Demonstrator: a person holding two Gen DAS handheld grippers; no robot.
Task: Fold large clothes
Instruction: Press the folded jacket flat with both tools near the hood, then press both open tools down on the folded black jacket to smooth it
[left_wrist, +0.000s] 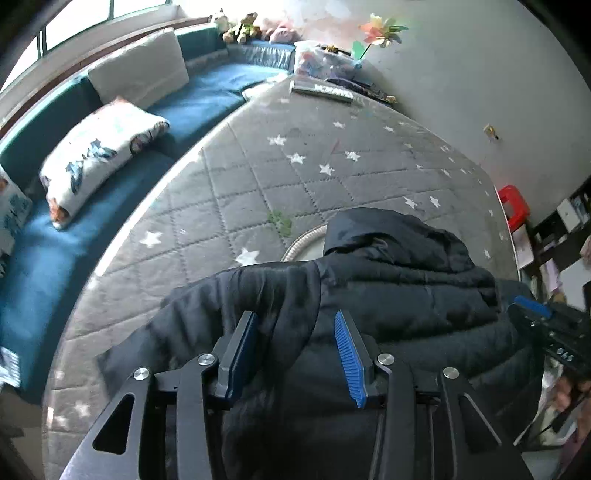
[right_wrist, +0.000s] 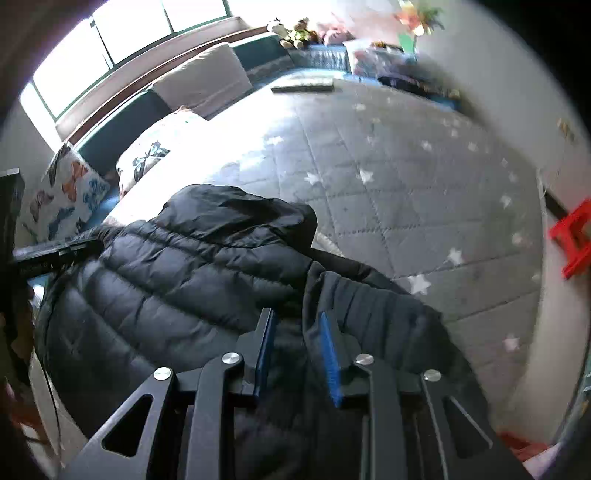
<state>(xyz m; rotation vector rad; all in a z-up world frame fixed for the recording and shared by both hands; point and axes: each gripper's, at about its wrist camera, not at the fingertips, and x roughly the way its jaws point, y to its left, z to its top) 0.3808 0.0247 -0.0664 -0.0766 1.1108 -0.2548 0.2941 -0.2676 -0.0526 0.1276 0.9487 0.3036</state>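
A black hooded puffer jacket (left_wrist: 388, 280) lies on a grey quilted star-patterned mat (left_wrist: 295, 158), hood pointing away from me. My left gripper (left_wrist: 295, 321) hovers over the jacket's left shoulder and sleeve with its jaws apart and nothing between them. In the right wrist view the same jacket (right_wrist: 177, 280) fills the lower left. My right gripper (right_wrist: 295, 321) is open over the seam where the right sleeve (right_wrist: 373, 306) meets the body. The right gripper also shows in the left wrist view (left_wrist: 546, 321) at the jacket's right edge.
A blue bench sofa (left_wrist: 110, 184) with a white cushion (left_wrist: 140, 70) and printed pillows (left_wrist: 99, 155) curves along the mat's left side. A remote-like slab (left_wrist: 321, 90), toys and a paper pinwheel (left_wrist: 380, 35) sit at the far end. A red stool (left_wrist: 513, 205) stands at the right.
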